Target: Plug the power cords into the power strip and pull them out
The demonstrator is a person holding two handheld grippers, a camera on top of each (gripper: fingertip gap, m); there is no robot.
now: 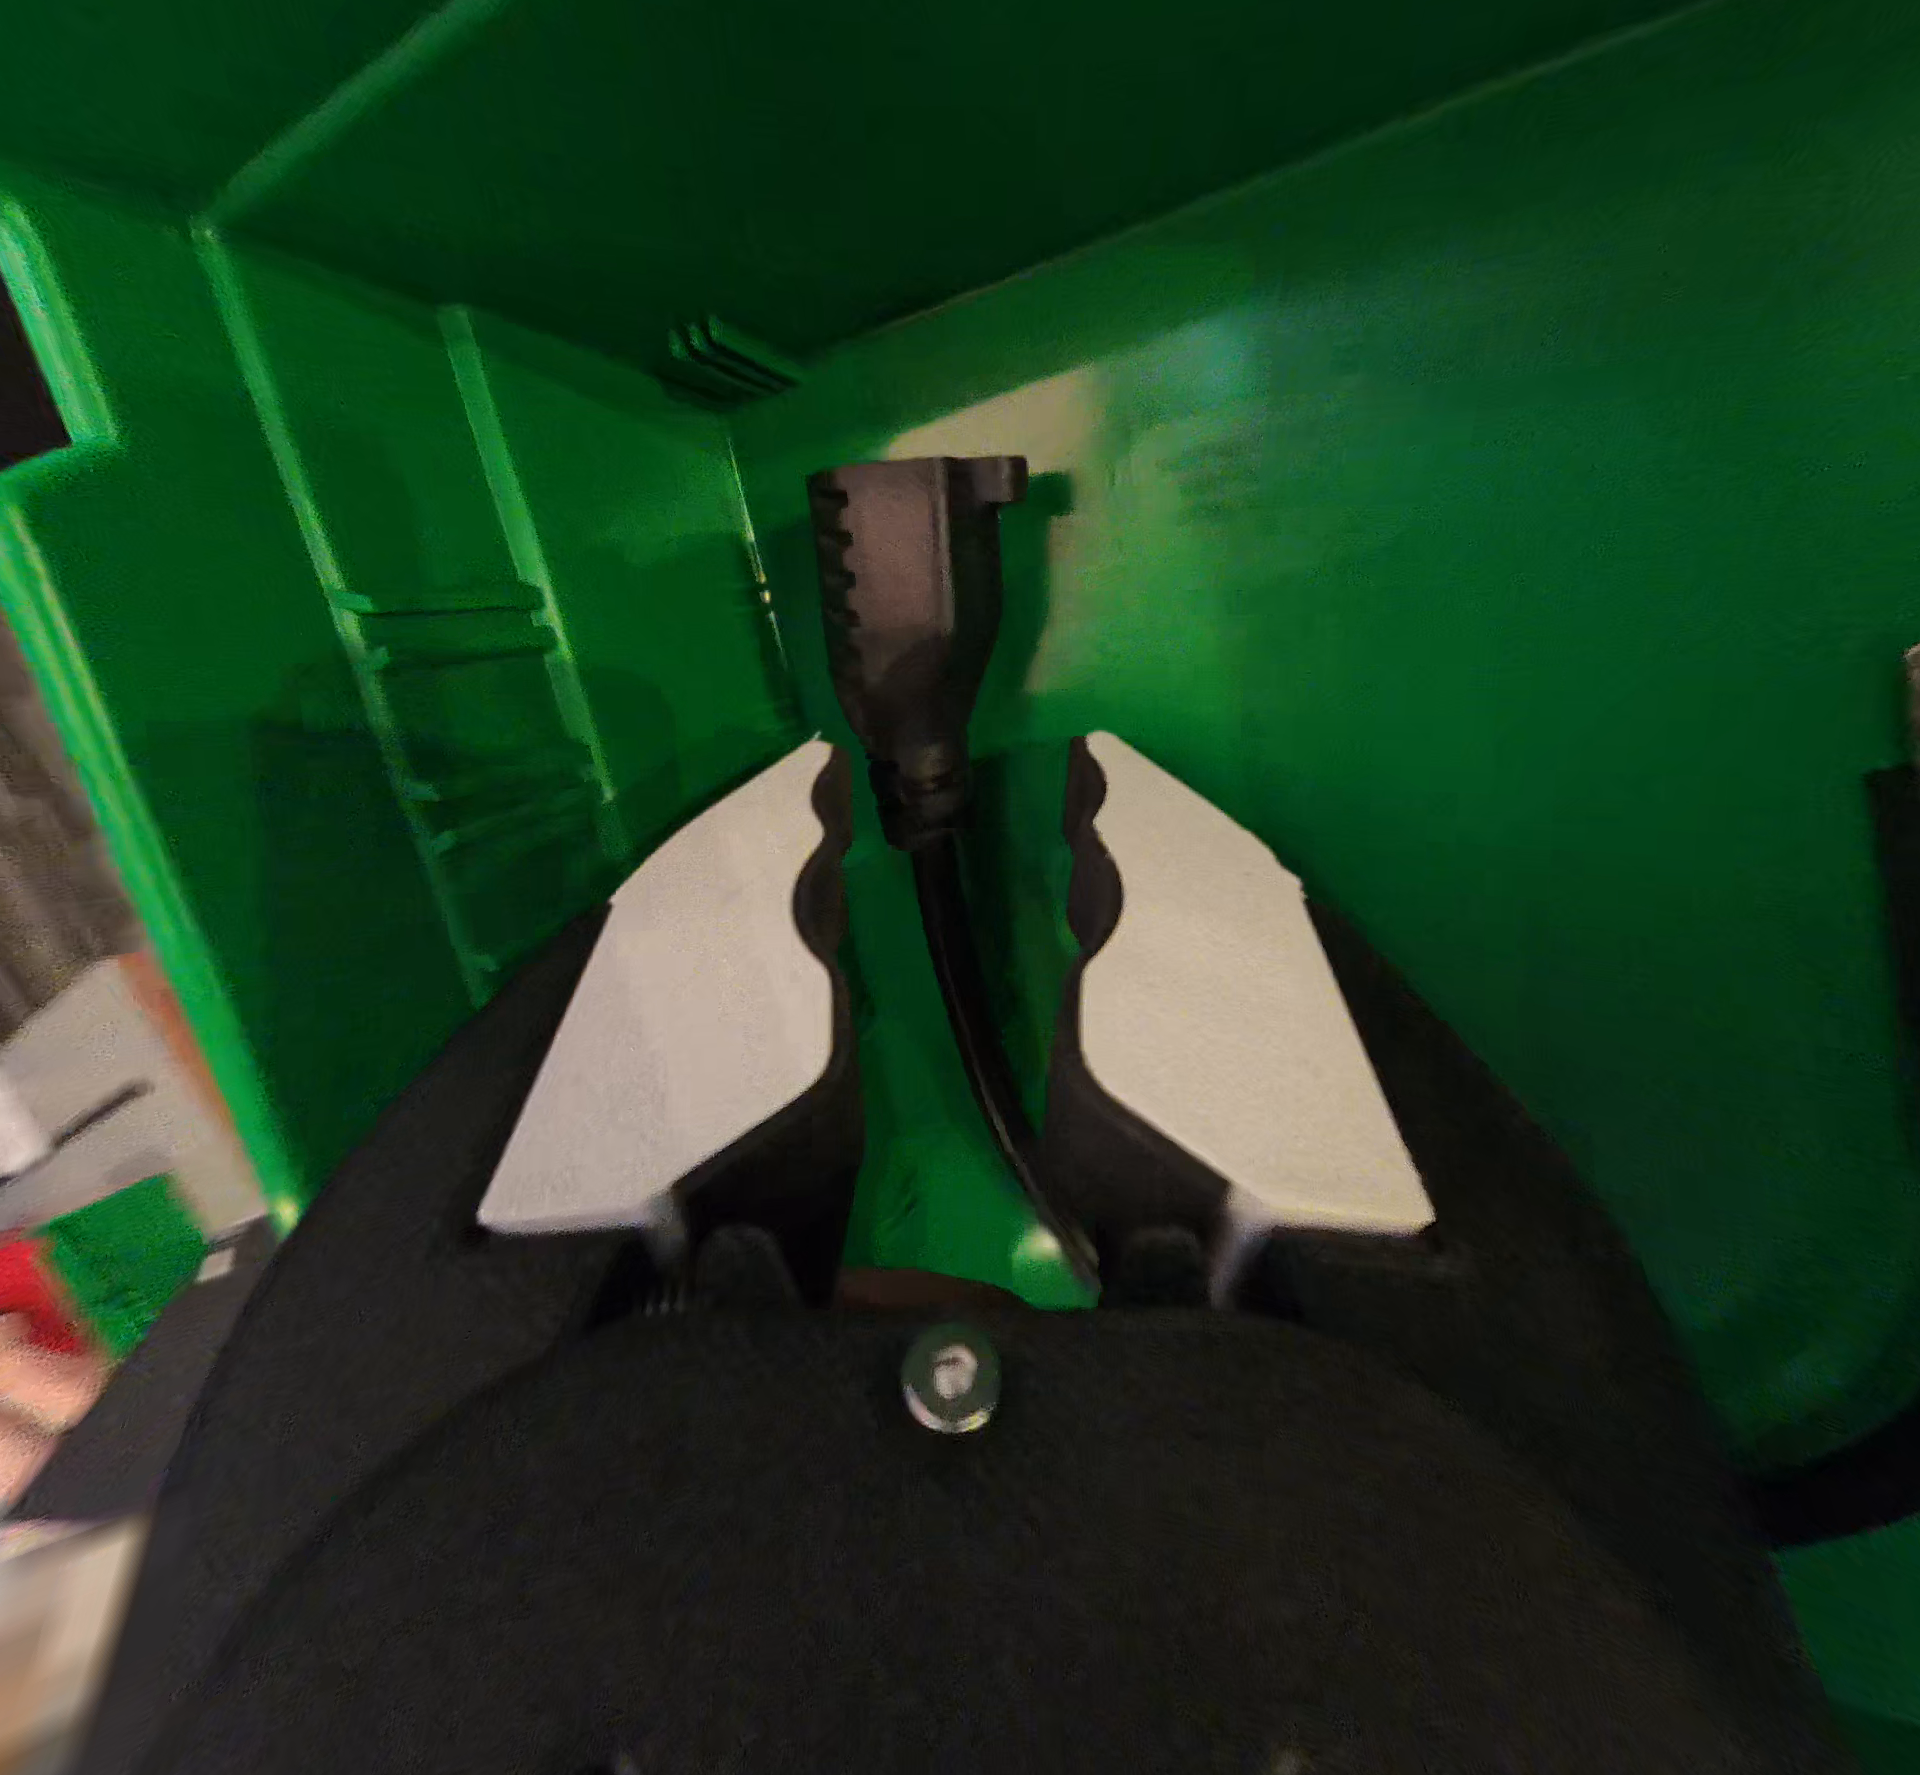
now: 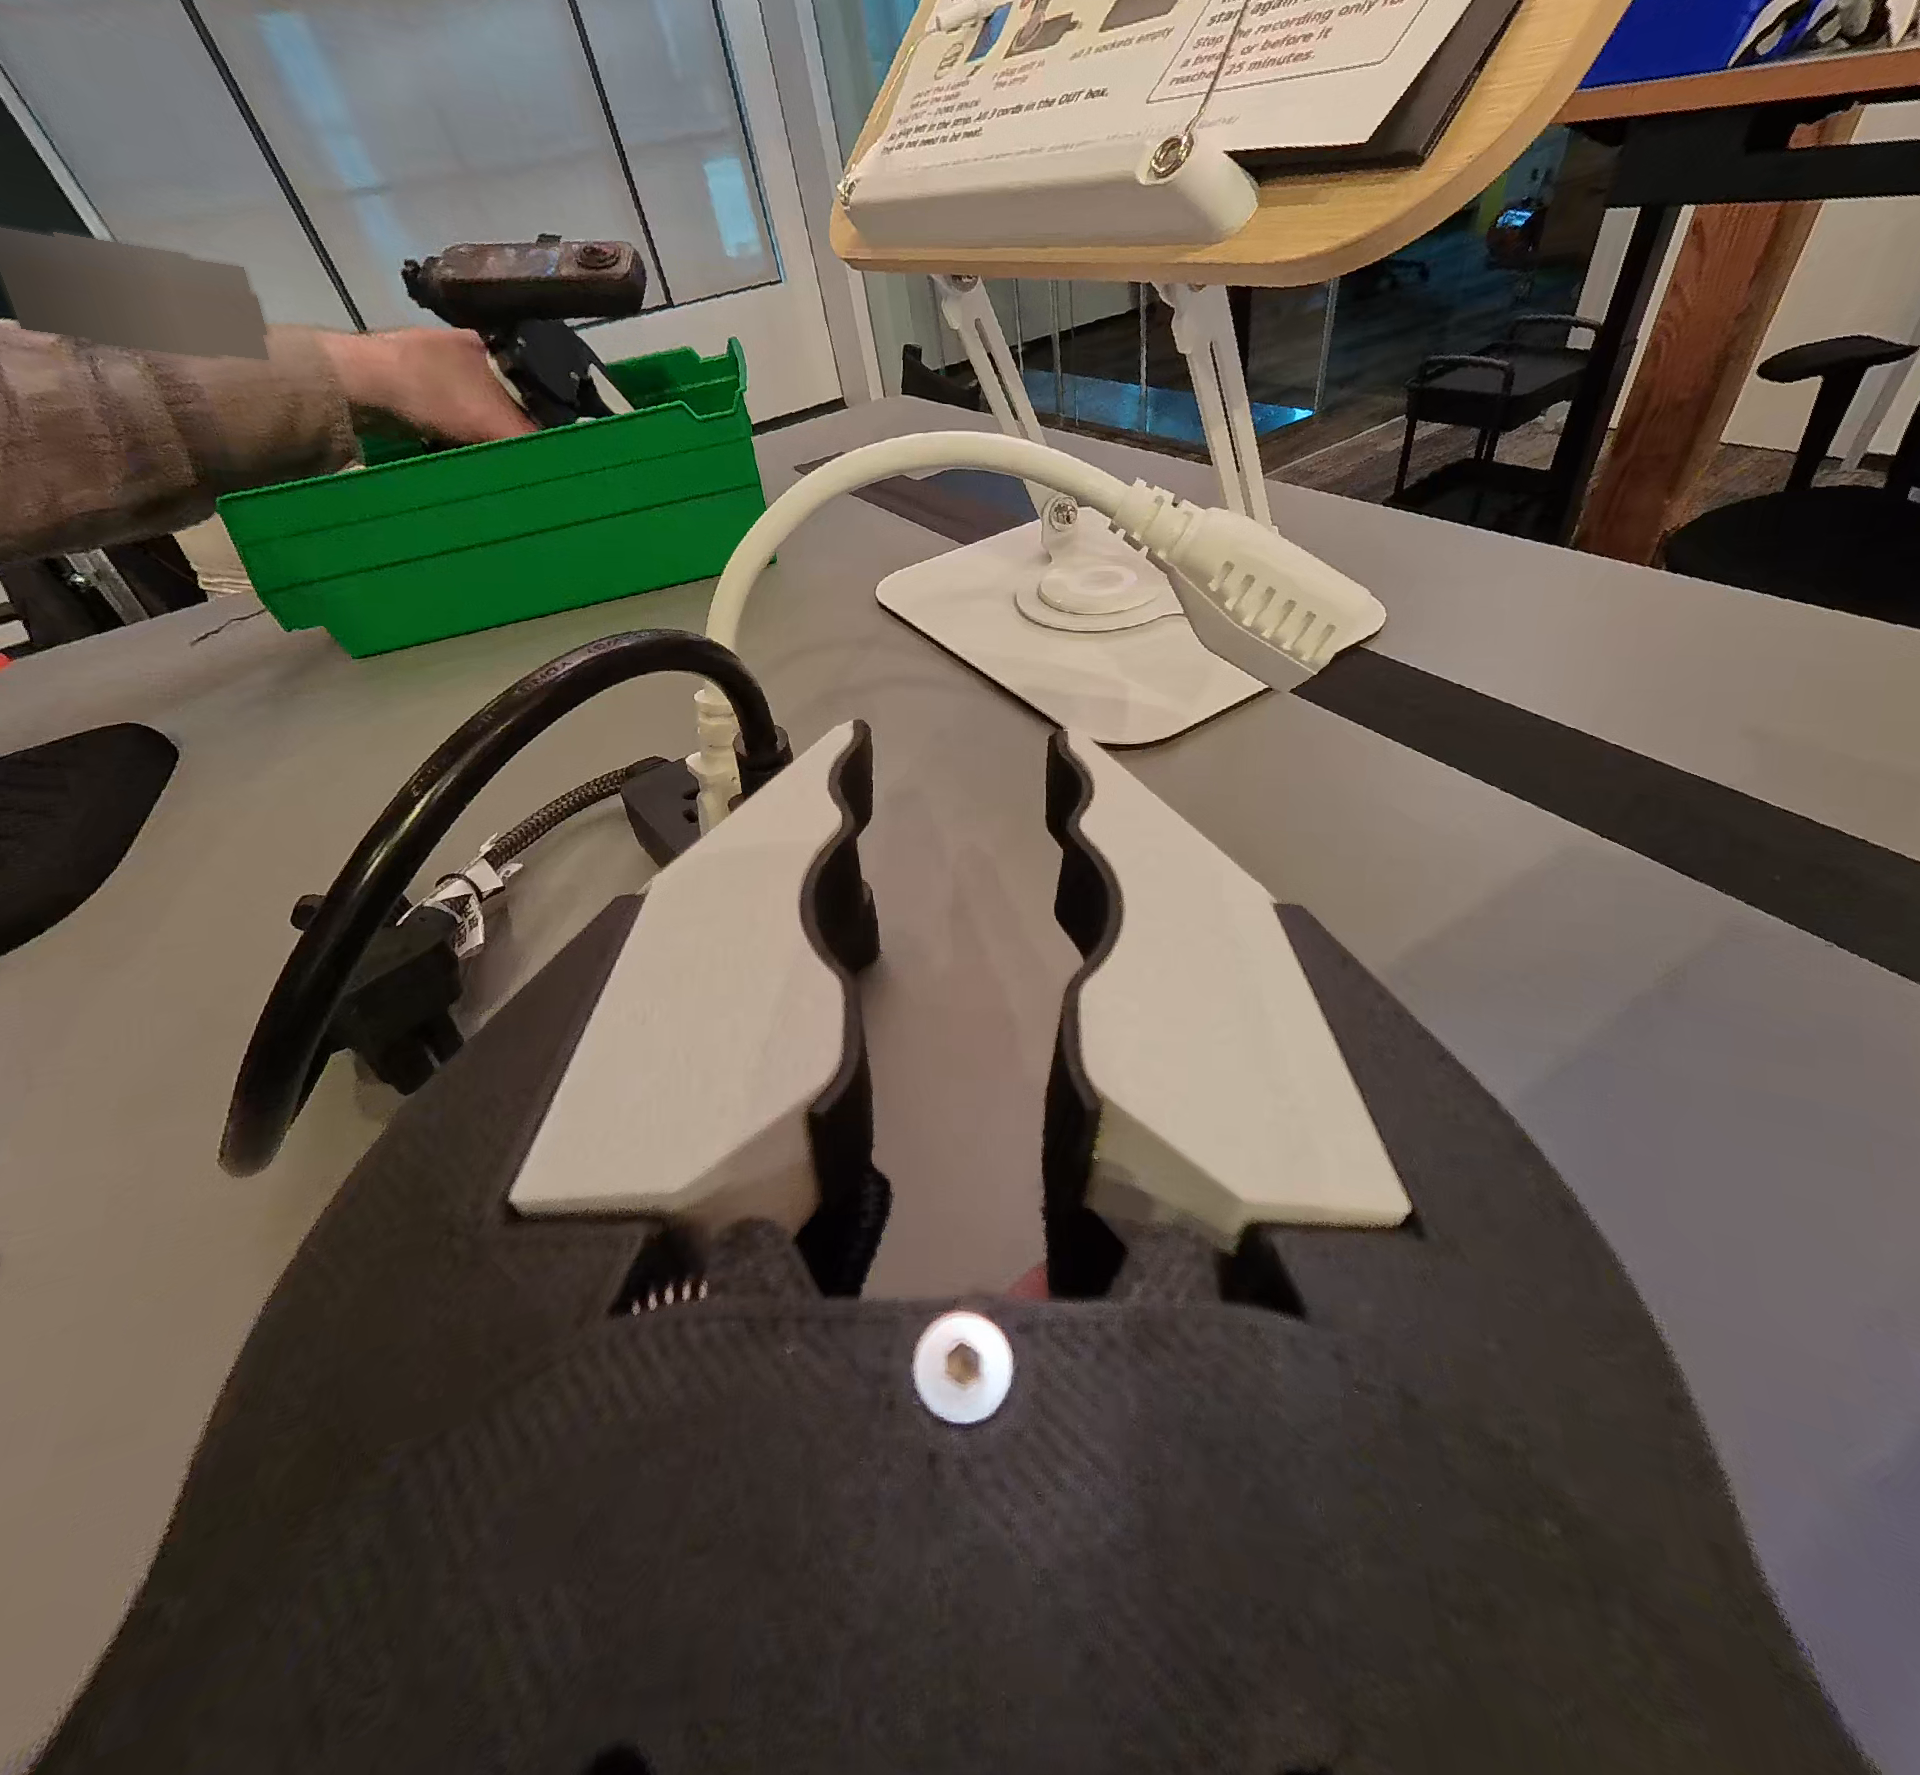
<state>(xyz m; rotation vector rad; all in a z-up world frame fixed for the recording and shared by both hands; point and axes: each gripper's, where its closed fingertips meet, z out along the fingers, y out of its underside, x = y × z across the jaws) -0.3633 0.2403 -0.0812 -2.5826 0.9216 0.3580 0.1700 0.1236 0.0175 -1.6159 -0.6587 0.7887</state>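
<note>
In the left wrist view my left gripper (image 1: 951, 749) is open inside a green bin (image 1: 1455, 686). A black cord end (image 1: 914, 582) lies just past the fingertips, and its cable (image 1: 977, 1019) runs back between the jaws without being clamped. In the right wrist view my right gripper (image 2: 956, 738) is open and empty above the grey table (image 2: 1558, 998). To its left, a black power strip (image 2: 665, 795) holds a white cord (image 2: 831, 489) and a looping black cord (image 2: 416, 790). The left gripper (image 2: 551, 375), held by a hand, reaches into the green bin (image 2: 499, 530).
A white document stand (image 2: 1091, 665) with a wooden board and an instruction sheet stands at the back of the table; the white cord's free end (image 2: 1268, 603) rests on its base. A braided cable (image 2: 561, 811) leaves the strip leftward. Office chairs stand beyond the table. Left tips to right tips: about 55 cm.
</note>
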